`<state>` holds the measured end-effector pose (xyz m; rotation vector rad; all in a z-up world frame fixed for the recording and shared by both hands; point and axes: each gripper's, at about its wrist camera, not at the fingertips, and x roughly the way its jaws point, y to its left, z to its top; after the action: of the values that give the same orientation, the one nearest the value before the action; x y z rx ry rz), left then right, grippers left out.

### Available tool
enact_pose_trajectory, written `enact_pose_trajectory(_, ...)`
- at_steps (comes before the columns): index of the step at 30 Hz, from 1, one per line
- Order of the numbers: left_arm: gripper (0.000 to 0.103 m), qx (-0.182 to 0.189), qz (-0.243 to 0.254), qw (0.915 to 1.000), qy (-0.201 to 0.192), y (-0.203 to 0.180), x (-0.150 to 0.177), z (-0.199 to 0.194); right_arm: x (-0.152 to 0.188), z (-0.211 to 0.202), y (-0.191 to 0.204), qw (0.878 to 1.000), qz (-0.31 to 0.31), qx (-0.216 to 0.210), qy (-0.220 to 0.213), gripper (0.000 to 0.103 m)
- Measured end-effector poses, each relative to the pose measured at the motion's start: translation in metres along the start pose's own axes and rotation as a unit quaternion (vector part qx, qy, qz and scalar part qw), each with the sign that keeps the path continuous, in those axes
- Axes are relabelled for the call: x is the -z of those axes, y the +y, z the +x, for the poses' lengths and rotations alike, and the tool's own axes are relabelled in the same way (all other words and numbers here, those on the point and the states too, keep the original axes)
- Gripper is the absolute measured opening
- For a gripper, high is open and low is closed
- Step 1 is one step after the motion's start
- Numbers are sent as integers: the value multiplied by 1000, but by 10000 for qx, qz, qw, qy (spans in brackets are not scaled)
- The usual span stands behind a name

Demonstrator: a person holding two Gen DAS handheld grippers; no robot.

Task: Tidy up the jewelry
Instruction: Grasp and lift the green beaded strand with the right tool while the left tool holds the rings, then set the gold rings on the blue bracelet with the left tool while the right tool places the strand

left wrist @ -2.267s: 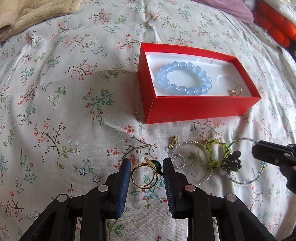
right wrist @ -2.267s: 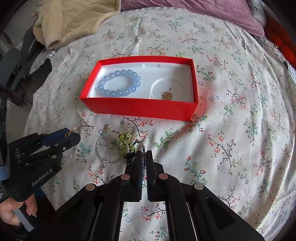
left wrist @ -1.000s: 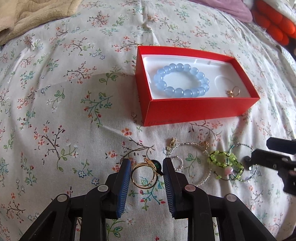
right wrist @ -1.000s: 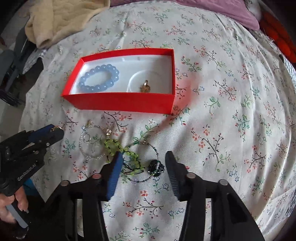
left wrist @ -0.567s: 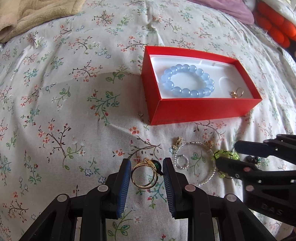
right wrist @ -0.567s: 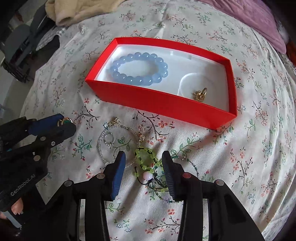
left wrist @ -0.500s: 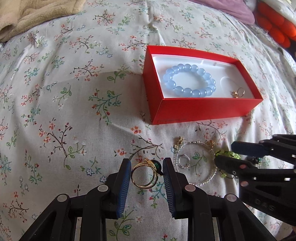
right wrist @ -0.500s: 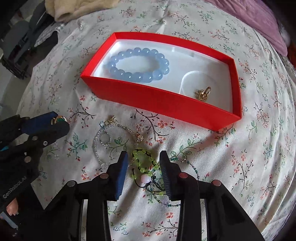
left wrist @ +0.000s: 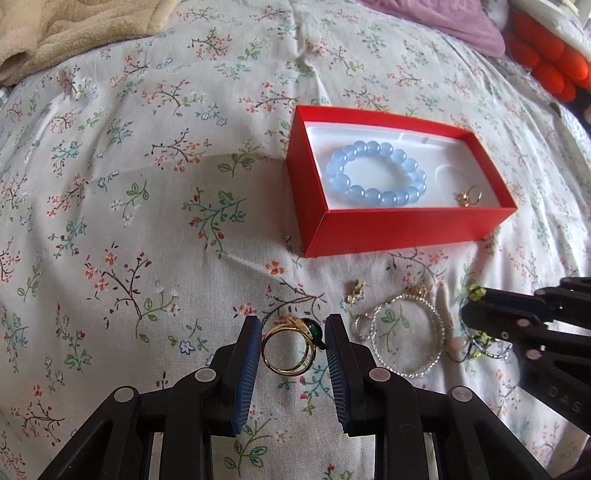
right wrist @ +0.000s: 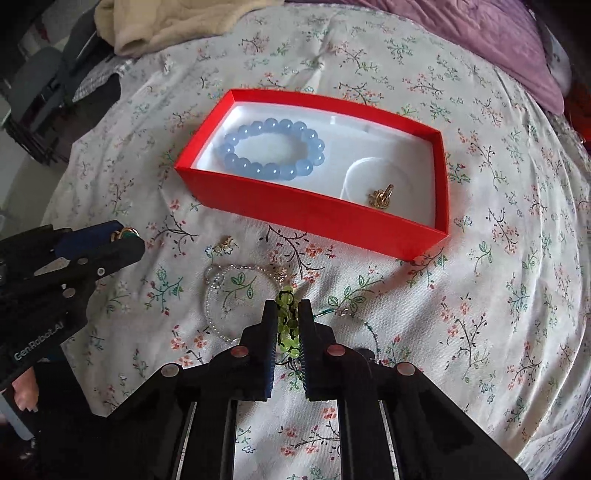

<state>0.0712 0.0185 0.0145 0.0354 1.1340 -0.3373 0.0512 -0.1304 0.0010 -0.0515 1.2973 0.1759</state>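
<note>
Green-bead bracelet (right wrist: 287, 325) pinched in right gripper (right wrist: 287, 323) — lift slow, it's tangled w/ neighbours; left gripper (left wrist: 293, 345) clamps gold ring (left wrist: 290, 349).

Likely a home bedroom, floral bedspread (left wrist: 147, 184), beige blanket (left wrist: 55, 33), purple pillow (right wrist: 498, 40)

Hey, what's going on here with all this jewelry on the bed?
Someone is sorting jewelry into a red box with two handheld grippers. The left gripper holds a gold ring with a green stone. The right gripper is shut on a green beaded bracelet. A blue bead bracelet and a gold charm lie in the box.
</note>
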Motion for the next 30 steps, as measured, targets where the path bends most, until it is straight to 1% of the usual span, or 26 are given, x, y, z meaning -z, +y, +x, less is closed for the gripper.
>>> enact_pose_trajectory(5, 29, 76, -25, 9999, -124, -3, -4, -8, 5, -34, -7, 9990, 125, -194, -393, 12)
enact_pose_trajectory(10, 29, 146, -81, 9997, -196, -6, -7, -11, 6, -60, -10, 9965, 234, -320, -741, 12)
enact_pose_trajectory(16, 29, 269, -108, 9989, -378, -14, -22, -18, -6, -78, -25, 9925, 478, -377, -1059, 12)
enact_pose_trajectory(20, 29, 402, -95, 9978, -523, -23, -36, -20, -17, -88, -40, 9873, 771, -435, -1320, 12)
enact_pose_trajectory(25, 29, 410, 42, 9962, -763, -37, -55, -15, -31, -98, -58, 9770, 1157, -496, -1722, 12)
enact_pose_trajectory(27, 29, 438, 69, 9959, -794, -41, -62, -9, -37, -96, -65, 9739, 1287, -496, -1802, 12)
enact_pose_trajectory(30, 29, 442, 109, 9961, -759, -47, -68, 6, -47, -85, -74, 9716, 1442, -587, -1780, 12)
